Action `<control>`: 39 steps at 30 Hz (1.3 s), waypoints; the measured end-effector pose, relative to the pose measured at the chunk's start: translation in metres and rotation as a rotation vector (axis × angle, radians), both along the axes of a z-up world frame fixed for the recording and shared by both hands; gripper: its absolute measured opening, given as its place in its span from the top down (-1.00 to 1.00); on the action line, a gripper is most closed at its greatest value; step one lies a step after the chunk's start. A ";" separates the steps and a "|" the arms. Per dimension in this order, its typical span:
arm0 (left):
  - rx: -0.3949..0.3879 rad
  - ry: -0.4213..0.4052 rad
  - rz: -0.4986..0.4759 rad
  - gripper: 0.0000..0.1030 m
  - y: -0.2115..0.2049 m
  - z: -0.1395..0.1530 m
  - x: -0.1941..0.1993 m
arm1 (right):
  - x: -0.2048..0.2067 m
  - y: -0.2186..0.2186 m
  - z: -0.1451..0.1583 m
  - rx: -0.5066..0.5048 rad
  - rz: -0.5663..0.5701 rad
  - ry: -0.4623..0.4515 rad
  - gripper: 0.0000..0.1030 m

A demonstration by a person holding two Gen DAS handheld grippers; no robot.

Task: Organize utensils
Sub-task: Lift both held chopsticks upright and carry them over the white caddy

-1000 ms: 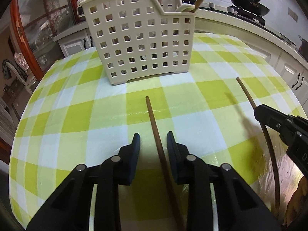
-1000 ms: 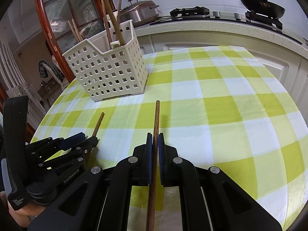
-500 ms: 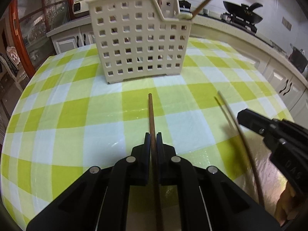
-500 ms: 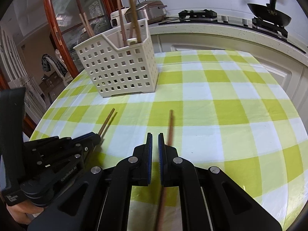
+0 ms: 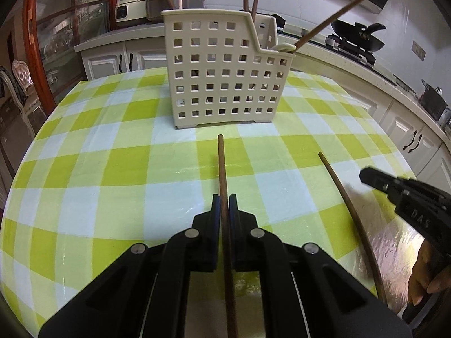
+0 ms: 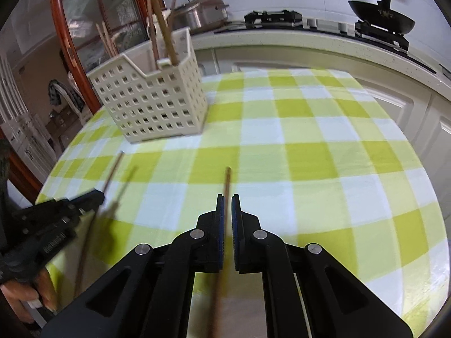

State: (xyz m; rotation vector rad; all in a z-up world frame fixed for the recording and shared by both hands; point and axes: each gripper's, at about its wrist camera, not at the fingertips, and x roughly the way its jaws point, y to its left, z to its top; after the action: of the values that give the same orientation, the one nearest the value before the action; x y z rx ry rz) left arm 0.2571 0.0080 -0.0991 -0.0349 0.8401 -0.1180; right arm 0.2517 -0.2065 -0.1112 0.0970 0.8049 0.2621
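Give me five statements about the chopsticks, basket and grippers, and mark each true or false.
1. The left gripper is shut on a chopstick. True.
2. The basket lies tipped on its side. False: it stands upright on the checked cloth.
3. The basket is empty. False: several sticks stand in it.
4. The right gripper holds a second chopstick. True.
5. The cloth is red and white. False: it is checked green and white.
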 end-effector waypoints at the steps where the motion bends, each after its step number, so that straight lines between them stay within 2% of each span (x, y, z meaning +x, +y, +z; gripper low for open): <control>1: -0.008 -0.001 0.001 0.88 0.001 0.001 0.000 | 0.001 0.001 -0.003 -0.016 0.014 0.017 0.87; 10: -0.002 -0.021 -0.003 0.88 0.002 0.006 -0.007 | 0.007 0.023 -0.021 -0.097 0.058 0.080 0.84; 18: -0.016 -0.020 -0.003 0.88 0.004 0.005 -0.011 | 0.005 0.028 -0.020 -0.153 0.091 0.056 0.84; 22: -0.015 -0.037 -0.008 0.88 0.004 0.010 -0.015 | 0.007 0.026 -0.020 -0.136 0.090 0.051 0.87; 30: -0.041 -0.107 0.015 0.88 0.014 0.037 -0.031 | -0.015 0.025 0.034 0.002 0.124 -0.133 0.87; 39: -0.037 -0.247 0.023 0.88 0.016 0.083 -0.067 | -0.047 0.032 0.081 0.036 0.155 -0.281 0.87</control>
State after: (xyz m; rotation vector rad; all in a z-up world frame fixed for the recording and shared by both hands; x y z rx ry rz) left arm 0.1903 0.0236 -0.0159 -0.0635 0.5909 -0.1136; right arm 0.2045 -0.1748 -0.0306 0.0300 0.5292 0.4265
